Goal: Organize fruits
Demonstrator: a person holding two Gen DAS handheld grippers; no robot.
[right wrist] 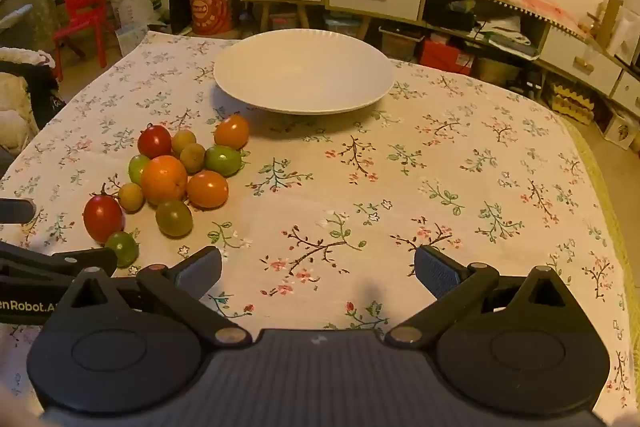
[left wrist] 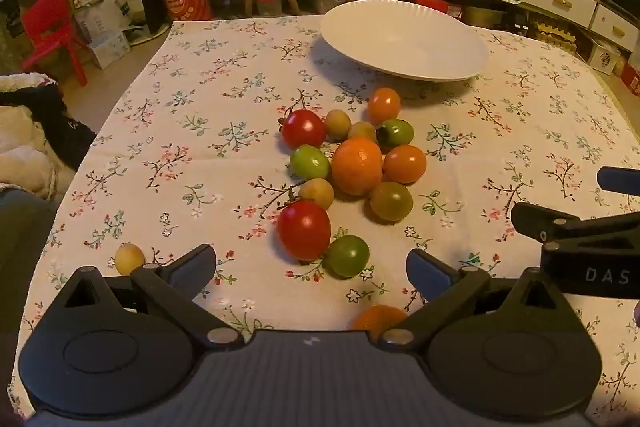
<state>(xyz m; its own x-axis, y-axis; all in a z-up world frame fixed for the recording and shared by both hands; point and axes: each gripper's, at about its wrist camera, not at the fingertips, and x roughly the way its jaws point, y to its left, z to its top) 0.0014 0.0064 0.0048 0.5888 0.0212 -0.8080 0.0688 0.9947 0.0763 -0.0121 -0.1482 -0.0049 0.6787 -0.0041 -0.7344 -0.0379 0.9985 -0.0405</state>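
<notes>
— Left wrist view?
— The left gripper [left wrist: 311,269] is spread wide, holding nothing. The fruit cluster [left wrist: 352,171] lies just ahead on the floral tablecloth [left wrist: 168,131], its long axis running toward the white plate [left wrist: 404,39].

— Right wrist view?
— The right gripper [right wrist: 318,269] gapes wide, empty; the fruit sits off to its left.

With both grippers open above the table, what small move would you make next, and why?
Probably ease the left gripper forward and down onto the nearest red tomato. Its jaws are open and empty, that tomato lies just ahead of them, and the white plate holds no fruit.
</notes>
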